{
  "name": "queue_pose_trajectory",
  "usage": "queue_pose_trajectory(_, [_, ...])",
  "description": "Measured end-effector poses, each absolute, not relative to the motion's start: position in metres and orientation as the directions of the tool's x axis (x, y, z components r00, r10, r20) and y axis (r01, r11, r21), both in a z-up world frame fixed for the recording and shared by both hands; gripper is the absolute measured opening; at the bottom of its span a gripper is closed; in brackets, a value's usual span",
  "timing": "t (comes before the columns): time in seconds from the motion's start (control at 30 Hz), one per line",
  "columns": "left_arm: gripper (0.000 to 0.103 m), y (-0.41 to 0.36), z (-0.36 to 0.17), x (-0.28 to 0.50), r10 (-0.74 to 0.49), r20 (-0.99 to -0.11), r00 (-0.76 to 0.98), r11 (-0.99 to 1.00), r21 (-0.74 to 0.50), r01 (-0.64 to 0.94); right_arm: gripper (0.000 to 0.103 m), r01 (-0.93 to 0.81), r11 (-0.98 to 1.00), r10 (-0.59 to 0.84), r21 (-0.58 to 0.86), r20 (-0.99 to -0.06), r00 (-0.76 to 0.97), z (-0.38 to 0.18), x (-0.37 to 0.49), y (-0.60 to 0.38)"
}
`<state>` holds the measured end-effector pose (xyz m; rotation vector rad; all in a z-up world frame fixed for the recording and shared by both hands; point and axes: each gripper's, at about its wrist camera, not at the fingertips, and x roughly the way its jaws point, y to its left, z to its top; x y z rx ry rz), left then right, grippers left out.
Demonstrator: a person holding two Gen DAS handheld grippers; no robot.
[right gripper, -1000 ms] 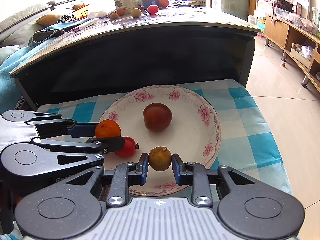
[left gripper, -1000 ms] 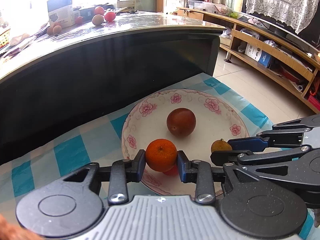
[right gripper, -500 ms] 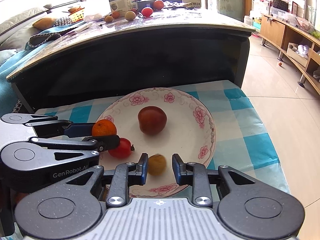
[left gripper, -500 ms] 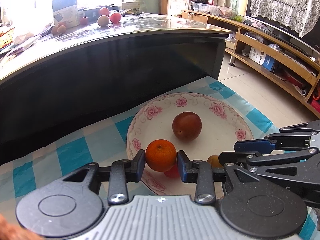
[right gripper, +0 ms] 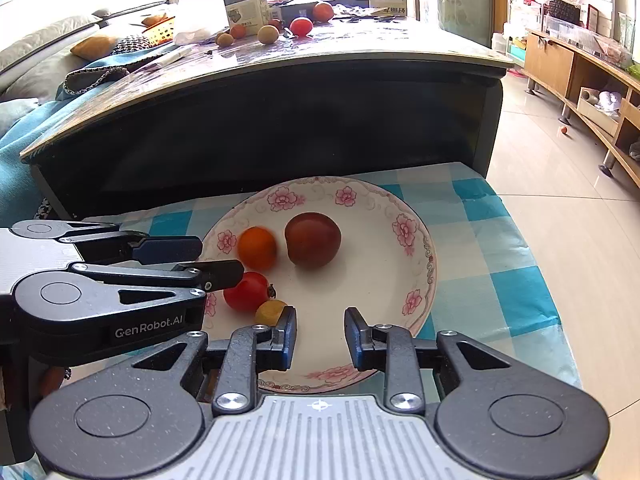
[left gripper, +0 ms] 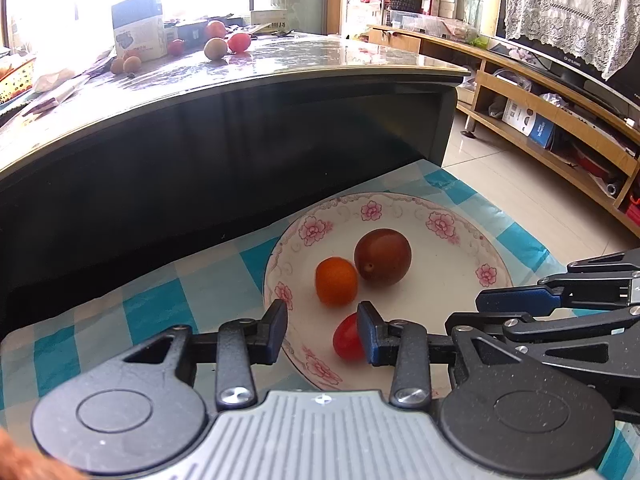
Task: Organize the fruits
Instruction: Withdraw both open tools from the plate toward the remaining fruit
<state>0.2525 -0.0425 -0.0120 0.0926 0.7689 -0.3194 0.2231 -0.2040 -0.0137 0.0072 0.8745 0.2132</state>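
A white plate with pink flowers (left gripper: 460, 236) (right gripper: 384, 280) sits on a blue checked cloth. On it lie a dark brown-red fruit (left gripper: 382, 257) (right gripper: 313, 240), an orange (left gripper: 336, 281) (right gripper: 257, 248), a red cherry tomato (left gripper: 347, 337) (right gripper: 245, 291) and a small yellow-brown fruit (right gripper: 270, 312). My left gripper (left gripper: 322, 332) is open and empty, just short of the orange, its right finger beside the tomato. My right gripper (right gripper: 320, 338) is open and empty over the plate's near rim, with the yellow-brown fruit just beyond its left finger.
A dark table (left gripper: 240, 128) (right gripper: 280, 120) stands right behind the plate, with more fruits (left gripper: 216, 46) (right gripper: 300, 26) and a box (right gripper: 245, 5) on its top. Wooden shelves (left gripper: 560, 120) line the right wall, and tiled floor (right gripper: 560, 200) lies to the right.
Both grippers have opened and drawn back. The orange left the left gripper and now lies on the plate. The yellow-brown fruit left the right gripper and lies near the tomato.
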Motion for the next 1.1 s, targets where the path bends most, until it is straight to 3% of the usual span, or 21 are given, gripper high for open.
queue_pose_trajectory(0.63, [0.047,-0.019,-0.002,0.216,-0.278,-0.720,0.636,0.927,-0.027,0.375,0.024,-0.254,0.961,0.247,0.114,-0.768,0.590,-0.008,0.200,-0.189])
queue_pose_trajectory(1.1, [0.047,0.009,-0.009,0.182,-0.329,-0.770,0.546,0.883,-0.048,0.466,0.027,-0.423,0.889,0.367,0.173,-0.822,0.435,-0.022,0.173,-0.157])
